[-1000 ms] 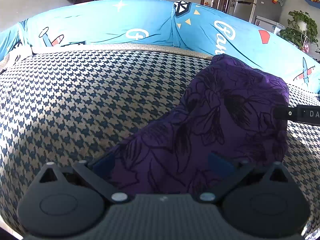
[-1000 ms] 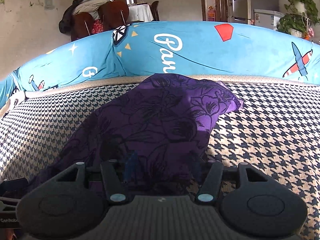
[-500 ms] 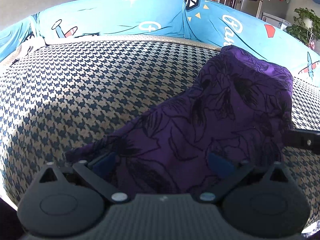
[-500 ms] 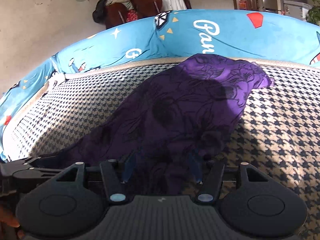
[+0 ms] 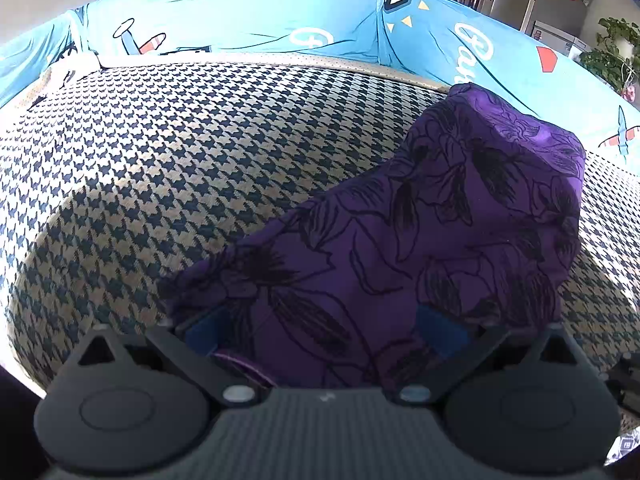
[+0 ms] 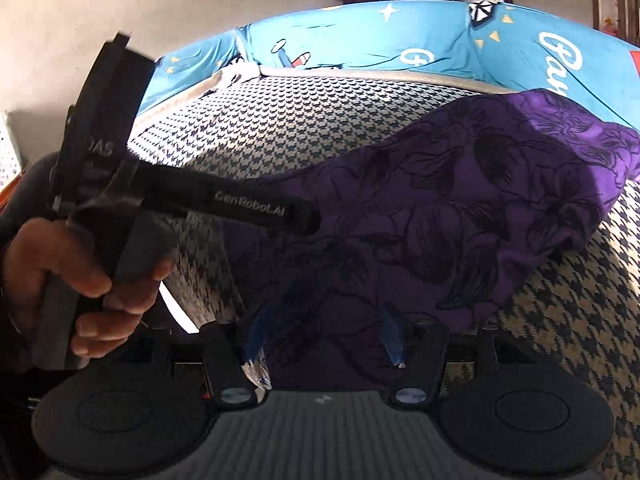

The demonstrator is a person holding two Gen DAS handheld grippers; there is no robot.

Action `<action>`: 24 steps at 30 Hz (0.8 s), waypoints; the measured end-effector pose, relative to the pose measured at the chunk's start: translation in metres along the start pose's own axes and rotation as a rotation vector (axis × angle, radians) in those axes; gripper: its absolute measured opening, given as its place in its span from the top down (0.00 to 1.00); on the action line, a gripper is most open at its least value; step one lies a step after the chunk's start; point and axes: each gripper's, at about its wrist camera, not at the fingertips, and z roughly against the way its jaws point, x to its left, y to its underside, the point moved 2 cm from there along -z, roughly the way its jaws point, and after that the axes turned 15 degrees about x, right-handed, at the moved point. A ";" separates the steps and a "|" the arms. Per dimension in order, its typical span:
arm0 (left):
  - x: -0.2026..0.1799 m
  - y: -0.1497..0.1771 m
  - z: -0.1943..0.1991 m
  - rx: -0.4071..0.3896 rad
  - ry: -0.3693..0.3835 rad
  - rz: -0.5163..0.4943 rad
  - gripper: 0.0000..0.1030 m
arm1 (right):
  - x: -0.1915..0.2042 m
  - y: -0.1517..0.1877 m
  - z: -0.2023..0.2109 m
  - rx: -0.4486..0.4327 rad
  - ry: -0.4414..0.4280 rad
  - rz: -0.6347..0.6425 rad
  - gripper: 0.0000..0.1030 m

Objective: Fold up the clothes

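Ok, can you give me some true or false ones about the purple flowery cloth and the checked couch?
1. The purple cloth with black flower outlines lies on a houndstooth-patterned seat cushion. True.
2. The backrest behind the cushion is plain red. False: the backrest cover is bright blue with planes and white lettering.
3. The purple cloth is folded into a neat flat square. False: it is bunched and draped, rising to a hump at its far end.
4. In the right wrist view, a hand grips the handle of the other black gripper. True.
5. A leafy green potted plant stands in the room behind the couch. True.
6. The cloth hangs over the blue backrest. False: it stays on the seat cushion, below the backrest.
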 end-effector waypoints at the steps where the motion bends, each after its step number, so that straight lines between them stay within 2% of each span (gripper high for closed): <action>1: 0.001 0.000 0.001 0.005 0.001 0.006 0.00 | 0.003 0.001 -0.002 0.006 0.005 0.018 0.43; 7: 0.013 0.002 0.008 0.049 0.007 0.063 0.00 | 0.014 0.003 -0.019 0.048 0.043 0.100 0.36; 11: 0.023 0.006 0.010 0.072 0.008 0.099 0.00 | 0.022 0.005 -0.025 0.057 0.067 0.164 0.26; 15: 0.031 0.009 0.012 0.091 0.049 0.138 0.00 | 0.033 0.009 -0.030 0.055 0.135 0.240 0.26; 16: 0.032 0.010 0.012 0.098 0.059 0.144 0.00 | 0.035 0.010 -0.031 0.052 0.162 0.257 0.28; 18: 0.033 0.011 0.011 0.110 0.076 0.152 0.00 | 0.039 0.011 -0.035 0.045 0.226 0.294 0.42; 22: 0.034 0.015 0.006 0.143 0.120 0.171 0.00 | 0.039 0.011 -0.035 0.025 0.258 0.301 0.53; 24: 0.034 0.016 0.004 0.157 0.150 0.182 0.00 | 0.034 0.007 -0.032 0.014 0.263 0.264 0.76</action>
